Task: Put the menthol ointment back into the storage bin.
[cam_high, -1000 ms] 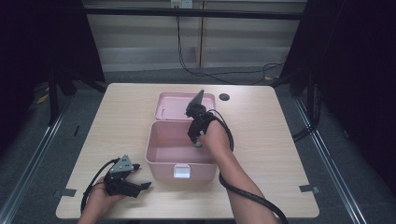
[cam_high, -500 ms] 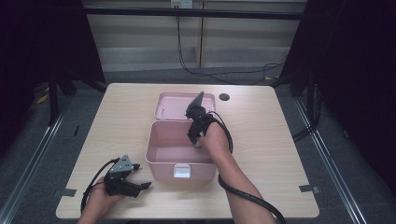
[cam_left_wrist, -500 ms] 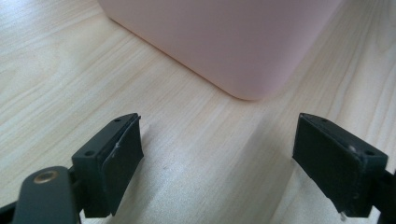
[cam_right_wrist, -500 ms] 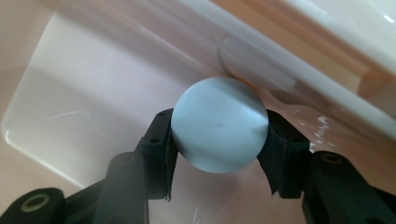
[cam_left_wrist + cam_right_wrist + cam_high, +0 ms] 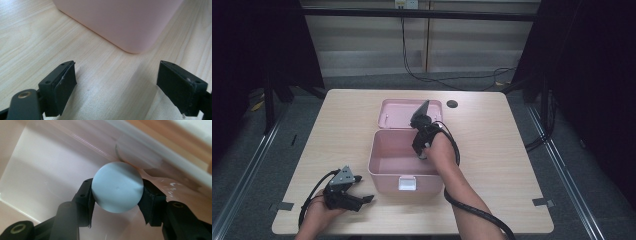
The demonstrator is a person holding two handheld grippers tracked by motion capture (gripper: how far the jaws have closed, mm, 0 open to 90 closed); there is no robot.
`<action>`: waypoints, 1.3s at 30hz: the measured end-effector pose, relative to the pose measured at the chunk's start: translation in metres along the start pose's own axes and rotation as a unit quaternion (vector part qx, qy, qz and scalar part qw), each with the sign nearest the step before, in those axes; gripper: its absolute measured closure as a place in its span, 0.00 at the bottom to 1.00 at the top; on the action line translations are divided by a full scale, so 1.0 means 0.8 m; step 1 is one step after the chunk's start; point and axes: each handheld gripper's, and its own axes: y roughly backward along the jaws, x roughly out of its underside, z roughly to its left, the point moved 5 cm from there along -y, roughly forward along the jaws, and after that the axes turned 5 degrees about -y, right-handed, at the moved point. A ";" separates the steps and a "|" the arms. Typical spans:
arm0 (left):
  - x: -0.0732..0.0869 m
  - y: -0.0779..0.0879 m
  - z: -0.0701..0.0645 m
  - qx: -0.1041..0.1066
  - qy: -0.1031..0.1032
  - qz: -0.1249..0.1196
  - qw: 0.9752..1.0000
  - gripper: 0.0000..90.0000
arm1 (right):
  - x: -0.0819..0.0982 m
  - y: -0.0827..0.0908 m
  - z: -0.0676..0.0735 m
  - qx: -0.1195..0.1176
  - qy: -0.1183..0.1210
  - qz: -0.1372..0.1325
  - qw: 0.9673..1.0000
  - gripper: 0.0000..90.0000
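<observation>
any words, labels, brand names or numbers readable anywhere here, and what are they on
None: no readable text in any view.
The open pink plastic box and its white front latch are plain.
The pale blue ball held in the right gripper bears no marking.
The light wooden table has no label.

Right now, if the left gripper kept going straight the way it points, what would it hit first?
Most likely the pink box: its rounded lower corner sits ahead of the open left gripper, with bare wooden table between, though depth is hard to judge.
</observation>
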 end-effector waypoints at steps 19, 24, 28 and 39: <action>0.000 0.000 0.000 0.000 -0.001 0.001 1.000 0.17 | -0.002 -0.002 0.006 0.003 -0.004 -0.009 1.000 0.53; 0.000 0.000 0.000 0.000 0.000 0.000 1.000 0.17 | -0.003 0.003 0.008 0.016 0.003 -0.009 1.000 0.55; 0.000 0.000 0.000 0.002 0.001 -0.001 1.000 0.17 | -0.002 0.004 0.006 0.015 0.005 -0.008 1.000 0.55; 0.000 0.000 0.000 0.003 0.000 -0.002 1.000 0.17 | -0.001 0.008 0.006 0.010 0.005 -0.008 1.000 0.53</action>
